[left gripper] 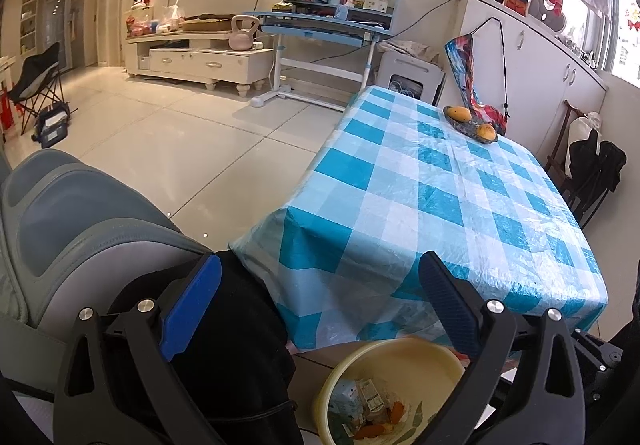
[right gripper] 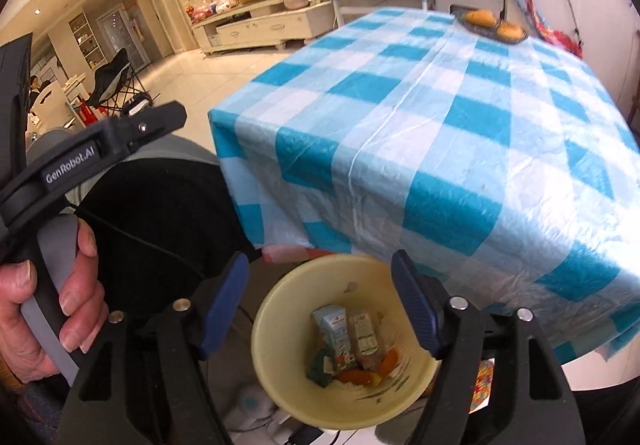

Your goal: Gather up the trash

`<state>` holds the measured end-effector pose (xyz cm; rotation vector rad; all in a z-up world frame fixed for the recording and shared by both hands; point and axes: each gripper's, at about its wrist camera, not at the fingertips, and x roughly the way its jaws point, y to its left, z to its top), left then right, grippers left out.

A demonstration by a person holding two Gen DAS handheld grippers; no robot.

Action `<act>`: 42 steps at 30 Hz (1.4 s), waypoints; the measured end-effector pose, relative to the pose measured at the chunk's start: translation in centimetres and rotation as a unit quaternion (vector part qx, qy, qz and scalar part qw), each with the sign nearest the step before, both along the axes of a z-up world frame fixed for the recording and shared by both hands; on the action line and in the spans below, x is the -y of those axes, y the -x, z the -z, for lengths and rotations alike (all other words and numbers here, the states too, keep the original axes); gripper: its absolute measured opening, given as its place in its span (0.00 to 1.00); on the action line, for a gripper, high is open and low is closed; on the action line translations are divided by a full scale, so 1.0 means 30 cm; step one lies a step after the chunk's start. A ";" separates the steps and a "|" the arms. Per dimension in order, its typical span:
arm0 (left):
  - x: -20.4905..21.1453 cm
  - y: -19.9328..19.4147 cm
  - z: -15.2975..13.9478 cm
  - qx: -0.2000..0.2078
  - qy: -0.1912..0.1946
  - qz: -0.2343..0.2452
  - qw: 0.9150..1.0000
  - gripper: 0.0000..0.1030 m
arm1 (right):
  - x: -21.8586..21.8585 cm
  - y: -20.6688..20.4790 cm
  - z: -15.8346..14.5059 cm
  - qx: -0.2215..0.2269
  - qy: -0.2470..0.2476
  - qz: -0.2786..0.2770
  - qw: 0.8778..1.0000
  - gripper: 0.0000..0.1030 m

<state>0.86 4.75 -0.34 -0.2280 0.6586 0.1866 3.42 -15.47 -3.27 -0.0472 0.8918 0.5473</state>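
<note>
A pale yellow bin (right gripper: 276,329) stands on the floor below the table's front edge. Inside lie two small drink cartons (right gripper: 348,337), orange peel (right gripper: 356,377) and a green scrap. My right gripper (right gripper: 320,305) hangs open directly over the bin's mouth, with nothing between its blue pads. In the left wrist view the same bin (left gripper: 400,349) sits low and right of centre. My left gripper (left gripper: 320,305) is open and empty, pointing at the corner of the table, up and left of the bin. A hand (right gripper: 60,285) grips the left gripper's handle.
The table wears a blue and white checked cloth (left gripper: 440,197) that hangs down near the bin. A dark dish with yellow-orange fruit (left gripper: 472,121) sits at its far side. A grey padded chair (left gripper: 80,213) with a black garment (left gripper: 240,325) stands on the left. Tiled floor lies beyond.
</note>
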 end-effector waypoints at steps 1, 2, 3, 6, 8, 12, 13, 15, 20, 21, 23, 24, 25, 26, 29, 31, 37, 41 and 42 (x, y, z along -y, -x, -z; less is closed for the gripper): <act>0.001 0.002 -0.002 0.001 -0.001 0.000 1.000 0.93 | 0.003 0.003 -0.010 0.011 0.002 0.006 1.000 0.76; 0.002 0.003 -0.003 0.002 -0.002 0.001 1.000 0.93 | 0.007 0.004 -0.016 0.021 0.004 0.014 1.000 0.79; 0.003 0.004 -0.003 0.002 -0.003 0.002 1.000 0.93 | 0.011 0.003 -0.016 0.026 0.003 0.019 0.999 0.80; 0.004 0.005 -0.004 0.002 -0.004 0.003 1.000 0.93 | 0.031 -0.003 -0.023 0.038 0.008 0.041 0.998 0.83; 0.004 0.005 -0.005 0.002 -0.004 0.003 1.000 0.93 | 0.041 -0.009 -0.025 0.041 0.011 0.052 0.998 0.83; 0.004 0.005 -0.005 0.002 -0.005 0.003 1.000 0.93 | 0.052 -0.012 -0.035 0.055 0.017 0.067 0.996 0.85; 0.005 0.004 -0.005 0.002 -0.005 0.004 1.000 0.93 | 0.055 -0.011 -0.037 0.059 0.018 0.071 0.996 0.86; 0.007 0.004 -0.004 0.002 -0.007 0.005 1.000 0.93 | 0.059 -0.012 -0.039 0.064 0.025 0.078 0.995 0.88; 0.016 0.004 -0.004 0.002 -0.011 0.009 1.000 0.93 | 0.072 -0.013 -0.048 0.078 0.036 0.096 0.992 0.91; 0.016 0.004 -0.005 0.002 -0.012 0.010 1.000 0.93 | 0.075 -0.012 -0.049 0.081 0.036 0.099 0.991 0.91; 0.020 0.003 -0.004 0.002 -0.013 0.012 1.000 0.93 | 0.079 -0.010 -0.053 0.084 0.037 0.103 0.990 0.91; 0.020 0.002 -0.005 0.002 -0.014 0.013 1.000 0.93 | 0.082 -0.010 -0.054 0.085 0.037 0.105 0.990 0.91; 0.021 0.002 -0.005 0.002 -0.014 0.014 1.000 0.93 | 0.083 -0.010 -0.054 0.086 0.038 0.106 0.990 0.91; 0.022 0.002 -0.005 0.002 -0.015 0.015 1.000 0.93 | 0.083 -0.010 -0.053 0.087 0.040 0.107 0.990 0.91; 0.025 0.001 -0.007 0.002 -0.017 0.018 1.000 0.93 | 0.085 -0.008 -0.056 0.089 0.040 0.108 0.989 0.91; 0.027 0.001 -0.008 0.001 -0.018 0.020 1.000 0.93 | 0.086 -0.005 -0.061 0.092 0.039 0.108 0.989 0.91; 0.051 -0.002 -0.008 -0.002 -0.032 0.027 0.999 0.93 | 0.097 0.001 -0.071 0.099 0.032 0.110 0.988 0.91; 0.069 -0.004 -0.010 -0.003 -0.043 0.031 0.999 0.93 | 0.107 0.005 -0.078 0.103 0.026 0.111 0.988 0.91; 0.073 -0.004 -0.011 -0.003 -0.045 0.032 0.998 0.93 | 0.109 0.007 -0.080 0.103 0.025 0.111 0.988 0.91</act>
